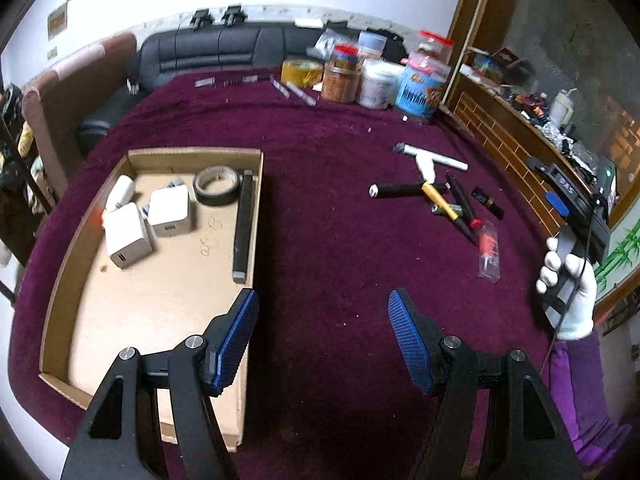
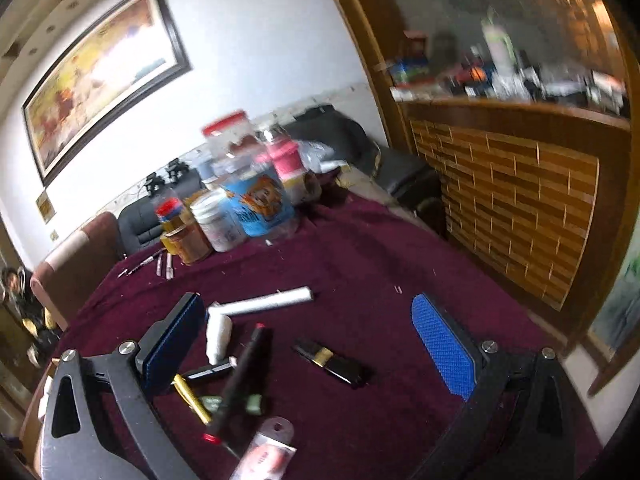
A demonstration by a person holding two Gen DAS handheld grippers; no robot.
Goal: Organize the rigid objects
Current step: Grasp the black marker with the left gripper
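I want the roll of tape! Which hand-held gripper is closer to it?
Left. The left hand-held gripper hovers at the cardboard box's near corner, and the tape roll lies inside. The right hand-held gripper is over the pile of pens, outside the box.

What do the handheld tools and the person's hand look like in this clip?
Both tools, left tool and right tool, share black angular finger arms with silver pivot bolts and blue ribbed rubber pads. The right hand wears a white knitted glove over a purple sleeve; a thin black cable runs along it.
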